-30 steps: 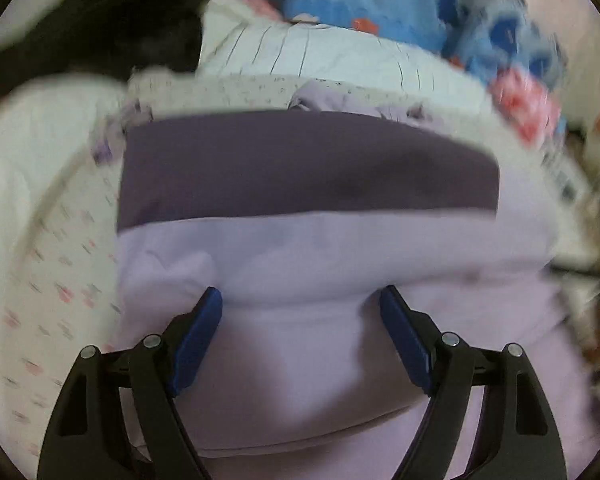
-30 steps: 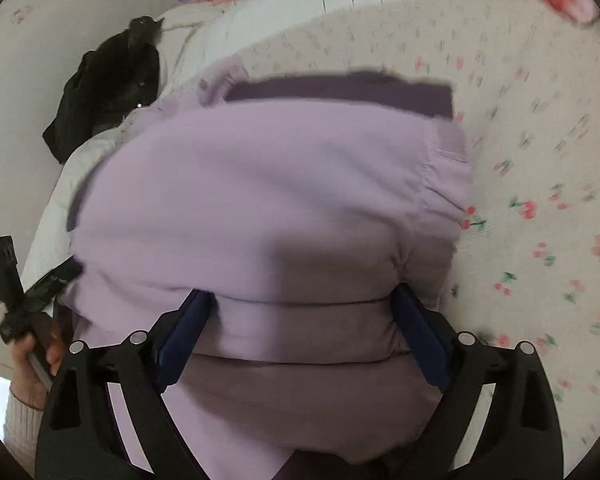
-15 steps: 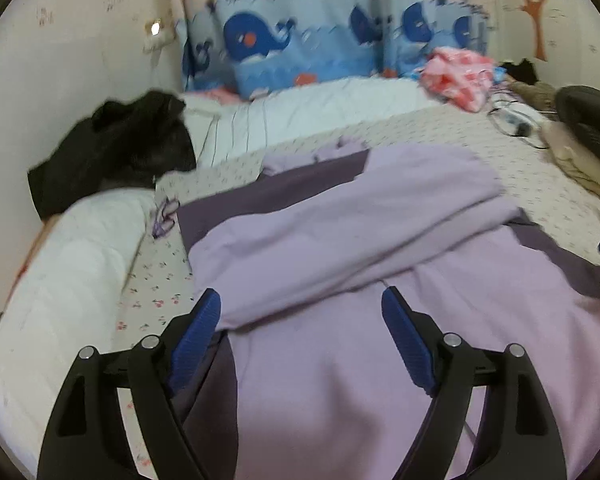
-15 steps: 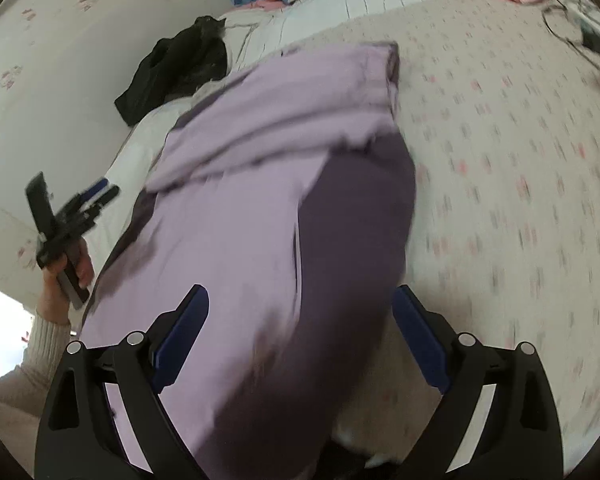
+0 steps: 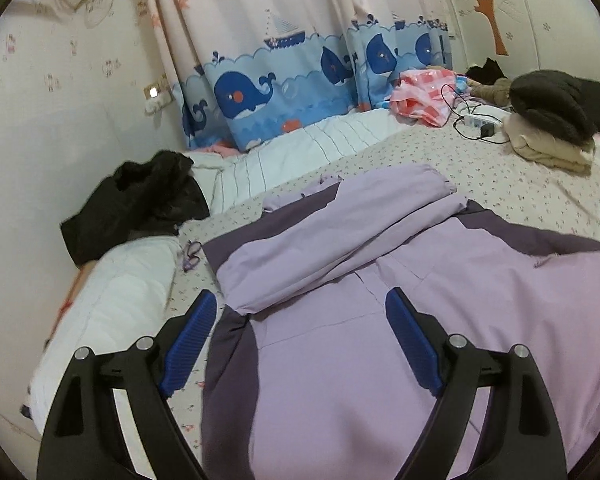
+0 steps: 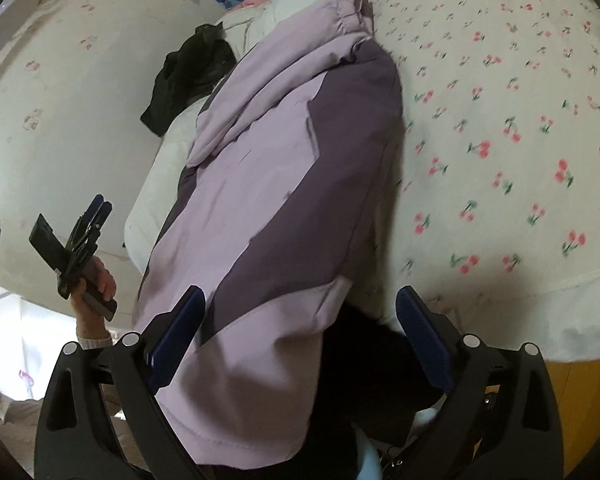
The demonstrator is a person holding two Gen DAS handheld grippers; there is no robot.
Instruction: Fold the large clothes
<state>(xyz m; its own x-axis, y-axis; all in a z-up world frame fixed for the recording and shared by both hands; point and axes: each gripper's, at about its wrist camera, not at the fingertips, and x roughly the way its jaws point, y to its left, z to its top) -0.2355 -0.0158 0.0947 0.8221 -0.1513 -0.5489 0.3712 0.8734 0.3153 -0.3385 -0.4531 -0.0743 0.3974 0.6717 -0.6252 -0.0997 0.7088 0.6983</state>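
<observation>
On the bed (image 5: 520, 184) lies the lilac jacket (image 5: 380, 320); left tool (image 5: 296, 340) and right tool (image 6: 296, 340) gape wide, empty.

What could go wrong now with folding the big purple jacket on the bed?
The purple jacket hangs over the bed's edge near the right hand-held gripper, so it may slide off. The sleeve folded across it lies loose and could flop open when the jacket is moved. Both grippers are open and hold nothing, and the glasses beside the jacket might get dragged or squashed.
</observation>
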